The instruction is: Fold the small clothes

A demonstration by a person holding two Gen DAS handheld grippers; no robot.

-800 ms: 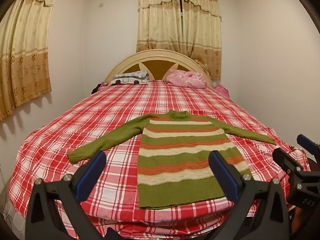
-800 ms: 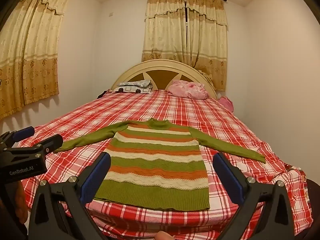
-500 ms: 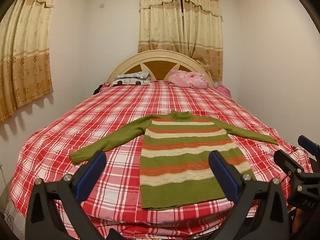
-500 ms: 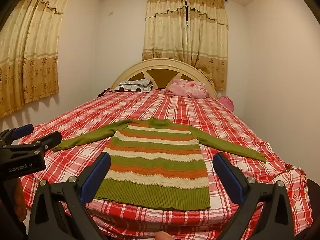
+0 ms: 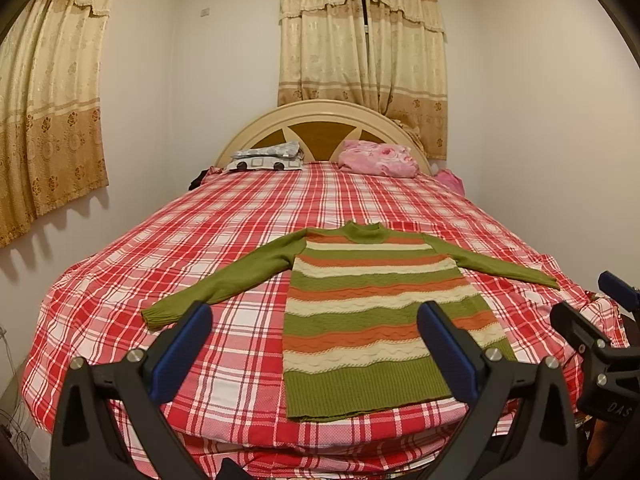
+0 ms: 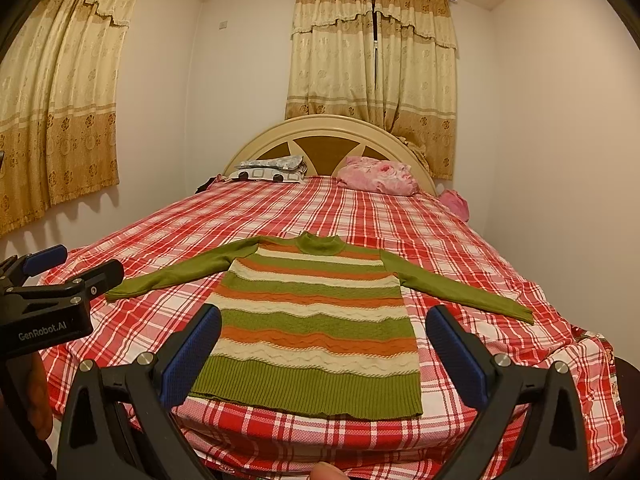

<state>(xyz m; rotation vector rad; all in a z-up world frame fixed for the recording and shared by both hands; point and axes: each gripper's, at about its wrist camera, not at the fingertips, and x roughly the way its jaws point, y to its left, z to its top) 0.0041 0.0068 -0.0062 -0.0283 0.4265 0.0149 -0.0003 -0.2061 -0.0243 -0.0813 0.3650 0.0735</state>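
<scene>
1. Striped sweater (image 6: pixel 316 320) spread flat near foot of plaid bed (image 6: pixel 360 216), sleeves out, hem nearest; no fold made.
2. Left gripper (image 5: pixel 316 344) wide, empty, short of hem.
3. Right gripper (image 6: pixel 324 348) wide, empty; every fold left.

Sweater hem (image 5: pixel 472 380): in the left wrist view, its corner is hidden behind the left gripper's (image 5: pixel 314 344) right finger.
Right gripper (image 5: pixel 600 344): to the right of those jaws, cut off by the picture's edge.
Dark item (image 5: pixel 199 180): far beyond the jaws at the bed's (image 5: pixel 240 240) head, too small to tell.
Fingertip (image 6: pixel 326 472): below the right jaws, cut by the bottom edge.
</scene>
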